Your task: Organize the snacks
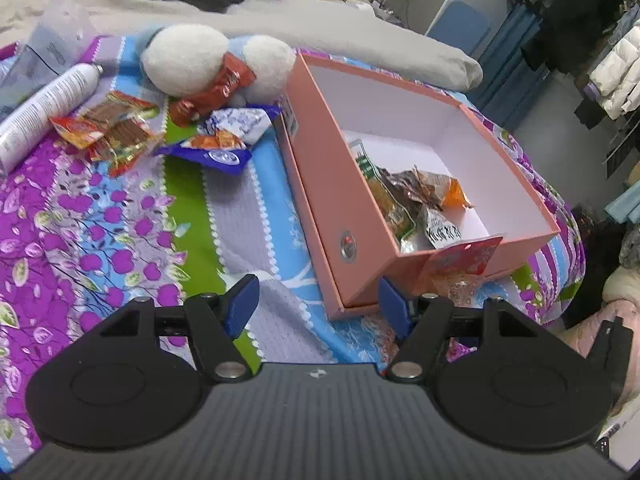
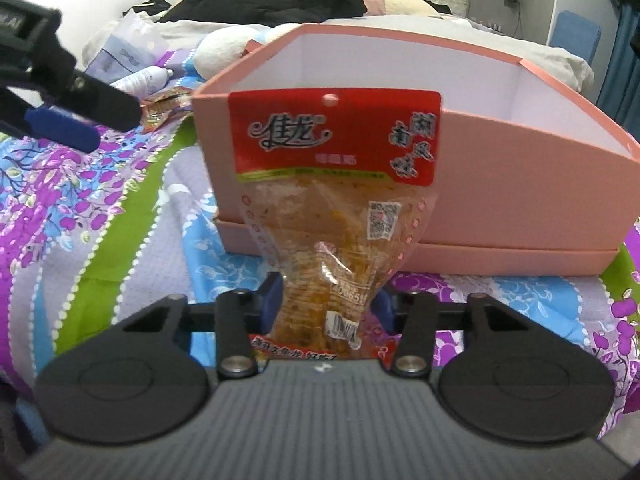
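The right tongs pinch the lower part of a red-topped snack packet, held upright just in front of the near wall of the pink box on the bed — to do this well, I'd lift the packet clear of that rim before letting go, so it drops beside the snacks already inside. The left tongs hang wide apart and empty near the box's left corner, with open quilt to the left; the loose wrappers lie farther off.

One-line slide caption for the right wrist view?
Right tongs grip a red-topped snack packet before the pink box.
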